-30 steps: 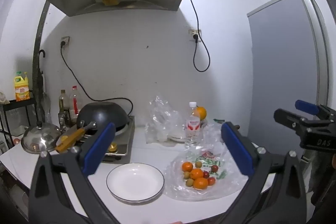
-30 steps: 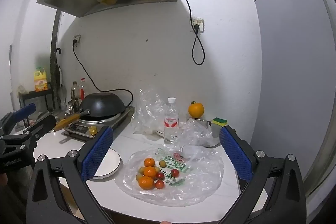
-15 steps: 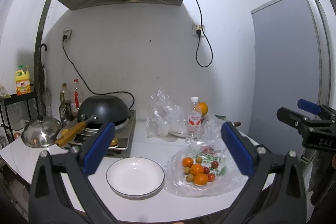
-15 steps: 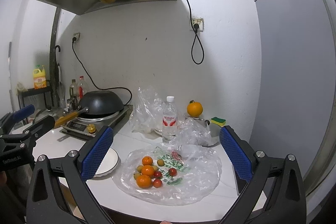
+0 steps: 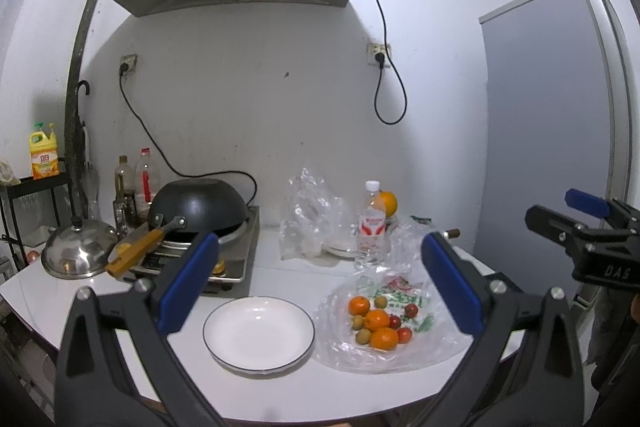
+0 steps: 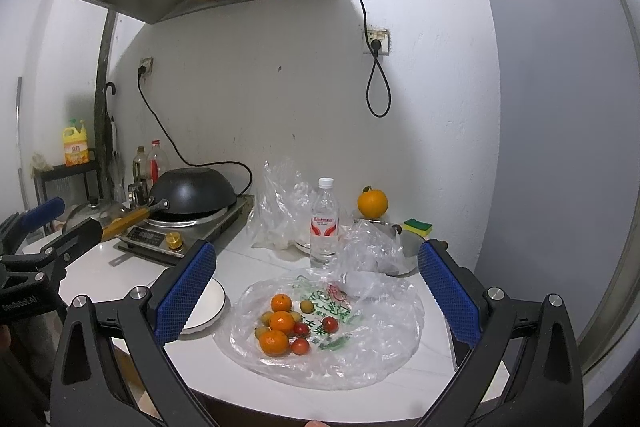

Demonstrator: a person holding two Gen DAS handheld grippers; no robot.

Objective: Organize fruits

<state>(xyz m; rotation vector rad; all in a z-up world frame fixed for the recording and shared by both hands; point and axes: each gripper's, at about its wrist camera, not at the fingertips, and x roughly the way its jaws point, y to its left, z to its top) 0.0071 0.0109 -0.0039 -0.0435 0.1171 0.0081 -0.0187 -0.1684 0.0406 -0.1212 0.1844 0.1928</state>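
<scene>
A pile of small fruits point(image 5: 378, 321), oranges, red tomatoes and green ones, lies on a flat clear plastic bag point(image 5: 424, 343) on the white counter; it also shows in the right wrist view point(image 6: 286, 327). An empty white plate point(image 5: 258, 335) sits left of the bag, partly hidden by a finger in the right wrist view point(image 6: 204, 305). My left gripper point(image 5: 320, 287) is open and empty, held back above the counter's front. My right gripper point(image 6: 316, 291) is open and empty, also held back. A larger orange point(image 6: 373, 203) rests at the back.
A black wok point(image 5: 198, 207) sits on an induction cooker point(image 5: 236, 259) at the left, with a steel lid point(image 5: 78, 251) beside it. A water bottle point(image 6: 324, 223), crumpled plastic bags point(image 6: 280, 211) and a sponge point(image 6: 417, 226) stand behind the fruit. A grey door point(image 5: 540, 115) is at the right.
Both grippers have drawn slightly back and up from the counter, so the plate and fruit sit lower in view. Both stay open and empty.
</scene>
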